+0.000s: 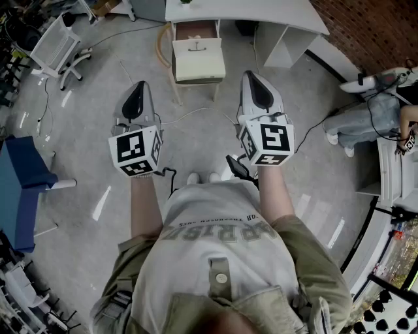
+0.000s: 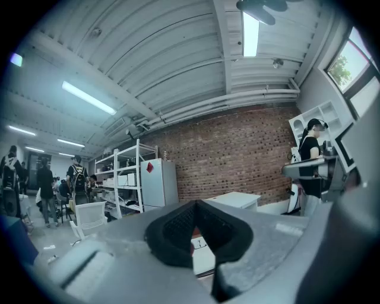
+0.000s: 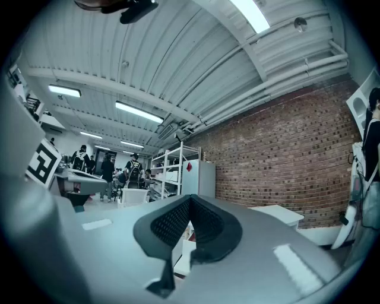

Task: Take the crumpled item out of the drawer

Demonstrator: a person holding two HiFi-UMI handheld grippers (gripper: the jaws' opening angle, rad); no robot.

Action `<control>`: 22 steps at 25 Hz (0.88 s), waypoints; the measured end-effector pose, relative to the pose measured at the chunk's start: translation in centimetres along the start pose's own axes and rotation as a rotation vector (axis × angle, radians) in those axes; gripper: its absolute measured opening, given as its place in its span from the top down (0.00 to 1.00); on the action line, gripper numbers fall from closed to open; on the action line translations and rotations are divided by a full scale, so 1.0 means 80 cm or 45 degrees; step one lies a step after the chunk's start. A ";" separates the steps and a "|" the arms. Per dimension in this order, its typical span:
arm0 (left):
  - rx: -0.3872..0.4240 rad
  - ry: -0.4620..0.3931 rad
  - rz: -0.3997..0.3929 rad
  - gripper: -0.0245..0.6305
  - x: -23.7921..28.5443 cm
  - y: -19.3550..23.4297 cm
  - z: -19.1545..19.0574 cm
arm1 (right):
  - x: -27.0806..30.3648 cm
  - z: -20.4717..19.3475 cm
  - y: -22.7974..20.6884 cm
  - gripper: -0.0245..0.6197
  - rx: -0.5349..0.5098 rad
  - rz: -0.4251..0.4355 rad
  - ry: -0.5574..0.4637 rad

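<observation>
In the head view a white drawer unit (image 1: 198, 62) stands on the floor under the white desk (image 1: 261, 14), a short way ahead of me. Its top drawer (image 1: 196, 30) is pulled open and shows a brownish inside; I cannot make out a crumpled item in it. My left gripper (image 1: 139, 86) and right gripper (image 1: 252, 75) are held side by side at waist height, pointing toward the unit and well short of it. Both are shut with nothing in them. The left gripper view shows its dark pads (image 2: 178, 228) pressed together, and the right gripper view shows its pads (image 3: 172, 224) the same.
A white chair (image 1: 57, 43) stands at the far left and a blue seat (image 1: 25, 171) at the left edge. A seated person (image 1: 362, 124) is at the right beside a white counter (image 1: 390, 171). Cables (image 1: 189, 117) run across the grey floor between me and the unit.
</observation>
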State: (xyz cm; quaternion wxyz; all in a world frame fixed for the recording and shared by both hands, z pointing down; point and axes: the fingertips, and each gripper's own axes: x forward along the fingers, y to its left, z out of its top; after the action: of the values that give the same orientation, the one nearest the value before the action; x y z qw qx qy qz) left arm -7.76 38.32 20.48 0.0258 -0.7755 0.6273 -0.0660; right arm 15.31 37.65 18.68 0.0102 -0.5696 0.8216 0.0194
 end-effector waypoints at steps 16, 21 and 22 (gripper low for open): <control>-0.004 0.035 -0.008 0.95 0.000 -0.007 -0.005 | -0.003 0.003 -0.005 0.96 -0.013 0.003 0.007; -0.007 0.045 -0.012 0.95 0.000 -0.018 -0.013 | -0.006 -0.008 -0.012 0.96 0.005 0.023 0.015; -0.010 0.045 -0.011 0.95 0.001 -0.019 -0.014 | -0.005 -0.008 -0.016 0.96 0.023 0.022 0.007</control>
State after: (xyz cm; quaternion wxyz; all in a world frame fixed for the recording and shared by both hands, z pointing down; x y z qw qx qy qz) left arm -6.42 38.65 21.76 0.0114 -0.7770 0.6246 -0.0771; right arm 16.65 37.59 19.31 0.0130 -0.5624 0.8267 0.0103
